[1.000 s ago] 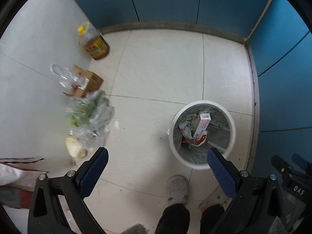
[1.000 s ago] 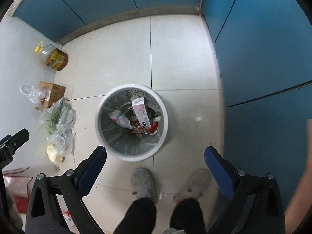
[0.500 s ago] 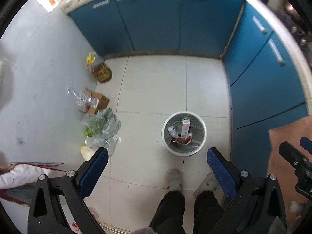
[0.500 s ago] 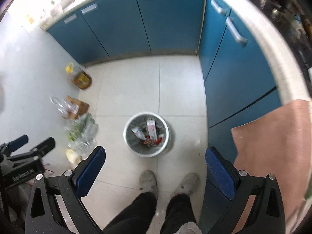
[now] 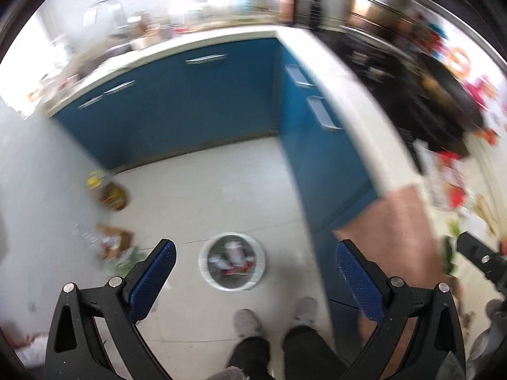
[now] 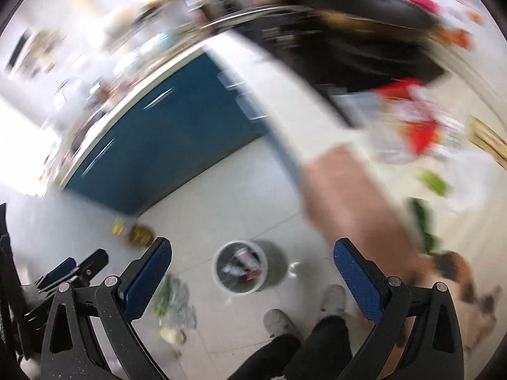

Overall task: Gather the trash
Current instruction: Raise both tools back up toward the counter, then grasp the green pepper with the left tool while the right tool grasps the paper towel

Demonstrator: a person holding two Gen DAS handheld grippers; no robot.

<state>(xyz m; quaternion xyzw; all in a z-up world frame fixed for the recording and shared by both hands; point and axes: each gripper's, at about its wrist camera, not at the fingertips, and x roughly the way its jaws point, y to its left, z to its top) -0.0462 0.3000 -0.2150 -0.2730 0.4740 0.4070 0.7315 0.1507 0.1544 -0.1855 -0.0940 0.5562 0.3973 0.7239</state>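
Note:
A white round trash bin (image 5: 233, 262) (image 6: 241, 270) stands on the tiled floor far below both grippers, holding a carton and red wrappers. My left gripper (image 5: 255, 280) is open and empty, high above the bin. My right gripper (image 6: 252, 277) is also open and empty, equally high. On the countertop to the right lie blurred red-and-white wrappers (image 6: 408, 126) (image 5: 448, 180), green scraps (image 6: 423, 218) and a brown-orange scrap (image 6: 456, 266) near the right gripper's right finger. The left gripper's tips (image 6: 76, 266) show at the left edge of the right wrist view.
Blue cabinets (image 5: 196, 101) line the back and right under a white countertop (image 5: 355, 95) with a pink-brown board (image 5: 396, 231). An oil bottle (image 5: 111, 193), a cardboard box (image 5: 114, 237) and a bag of greens (image 6: 172, 297) sit along the left wall. The person's feet (image 5: 247, 321) stand by the bin.
Both grippers have risen well away from the bin and tilted up toward the countertop. The bin looks much smaller, the counter's clutter has come into view, and both views are motion-blurred.

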